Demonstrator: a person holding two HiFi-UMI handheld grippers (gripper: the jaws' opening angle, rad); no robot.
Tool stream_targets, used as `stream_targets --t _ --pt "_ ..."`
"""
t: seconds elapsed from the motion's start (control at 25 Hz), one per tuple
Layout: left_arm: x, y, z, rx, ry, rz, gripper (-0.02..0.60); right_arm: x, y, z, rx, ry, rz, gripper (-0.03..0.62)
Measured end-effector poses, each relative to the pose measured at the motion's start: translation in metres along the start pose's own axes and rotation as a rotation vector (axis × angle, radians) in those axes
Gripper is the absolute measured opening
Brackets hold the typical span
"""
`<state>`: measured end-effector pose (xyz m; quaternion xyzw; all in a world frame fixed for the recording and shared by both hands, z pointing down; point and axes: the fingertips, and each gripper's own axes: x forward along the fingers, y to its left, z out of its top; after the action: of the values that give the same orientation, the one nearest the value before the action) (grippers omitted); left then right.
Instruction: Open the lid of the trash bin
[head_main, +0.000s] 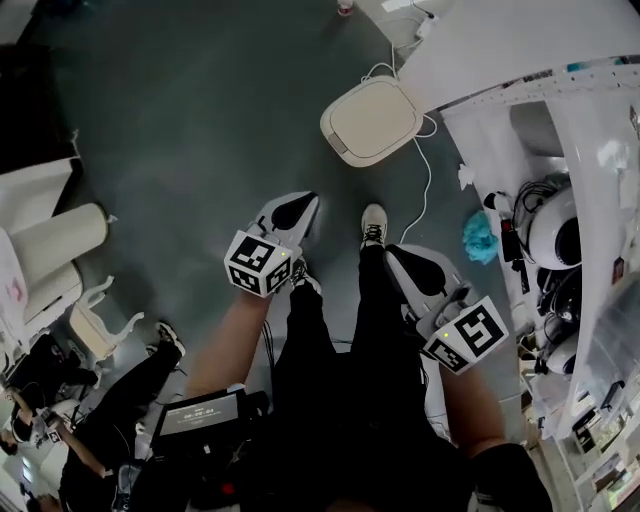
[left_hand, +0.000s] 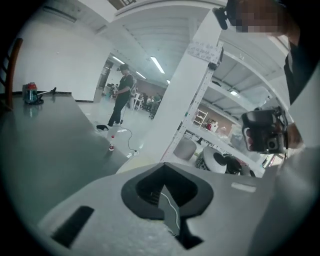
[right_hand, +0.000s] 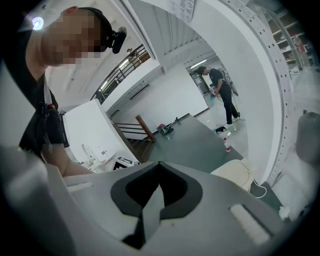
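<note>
Head view, near to far. Left gripper (head_main: 300, 208) and right gripper (head_main: 405, 262) are held at waist height above the floor (head_main: 200, 130), each carrying its marker cube. Neither touches anything. In the left gripper view the jaws of the left gripper (left_hand: 162, 166) are pressed together with nothing between them. In the right gripper view the jaws of the right gripper (right_hand: 159, 164) are likewise clenched and empty.

Between the grippers, the person's shoe (head_main: 373, 225) stands on the floor. A white cable (head_main: 428, 180) runs just beside it, from near the shoe up to the trash bin (head_main: 372, 120). The bin stands on the floor ahead of the shoe, well apart from both grippers. Its cream lid lies flat and closed, so its contents are hidden. In the right gripper view the bin (right_hand: 235, 174) shows just beyond the gripper body.

To the right, a white shelf unit (head_main: 590, 150) holds rounded white-and-black devices, and a blue tufted item (head_main: 480, 237) lies at its foot. To the left stand a white chair (head_main: 100, 325) and a seated person (head_main: 110, 420).

Farther off are a small bottle (right_hand: 227, 145) on the floor and a standing person (right_hand: 222, 92).
</note>
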<state>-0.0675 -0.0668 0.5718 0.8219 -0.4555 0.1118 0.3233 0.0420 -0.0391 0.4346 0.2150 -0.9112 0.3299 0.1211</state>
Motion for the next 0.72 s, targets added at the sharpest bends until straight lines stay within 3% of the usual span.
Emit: stream_targets --t 0.32,0.72 --pt "0.093 0.044 -0.063 0.053 0.129 0.046 0.000 0.009 -0.074 -0.034 0.011 0.056 -0.040 0.008" --pt "0.161 0.097 -0.118 0.096 0.257 0.106 0.000 0.026 -0.131 -0.079 0.115 0.109 -0.059 0.008"
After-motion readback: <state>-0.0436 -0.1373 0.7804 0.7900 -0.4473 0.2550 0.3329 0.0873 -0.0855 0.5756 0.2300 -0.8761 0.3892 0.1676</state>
